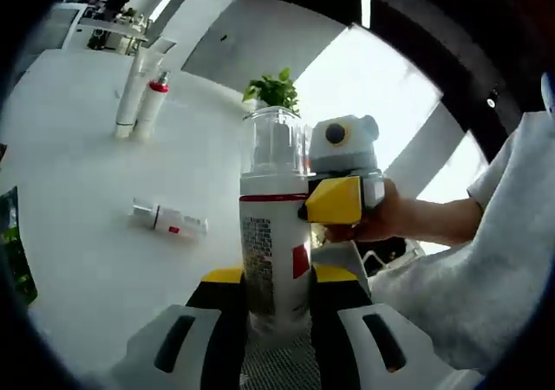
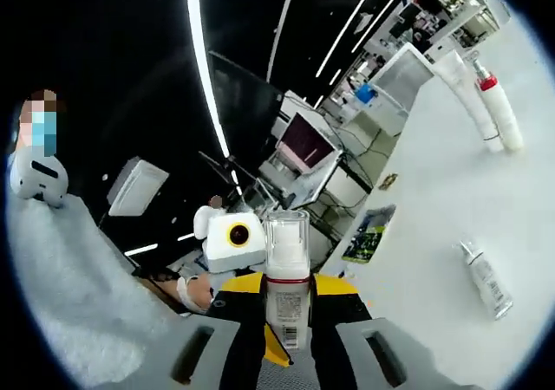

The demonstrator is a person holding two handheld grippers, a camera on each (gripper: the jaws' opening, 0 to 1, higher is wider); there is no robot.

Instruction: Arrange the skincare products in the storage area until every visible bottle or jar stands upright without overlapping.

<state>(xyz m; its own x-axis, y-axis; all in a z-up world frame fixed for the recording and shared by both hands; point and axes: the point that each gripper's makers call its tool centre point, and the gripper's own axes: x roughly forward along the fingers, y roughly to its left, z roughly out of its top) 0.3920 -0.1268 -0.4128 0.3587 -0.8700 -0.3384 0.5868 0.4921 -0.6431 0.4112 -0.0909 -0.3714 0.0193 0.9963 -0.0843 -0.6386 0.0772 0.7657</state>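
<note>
Spray bottle [image 1: 276, 234] between left gripper [image 1: 276, 321] jaws; small bottle [image 1: 170, 219] lying on table [image 1: 78, 173] left; two upright bottles [image 1: 139, 104] behind.

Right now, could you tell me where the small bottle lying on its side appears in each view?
Left gripper view: small lying bottle left of centre on the white table.
Right gripper view: it lies lower right.
Shared landmark: the upright pair, tube and red-collared bottle.

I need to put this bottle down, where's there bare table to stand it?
Bare white table lies between the two upright containers and the small bottle lying flat, with more on the near side of that bottle. It is crowded at the held bottle, where both grippers meet.
</note>
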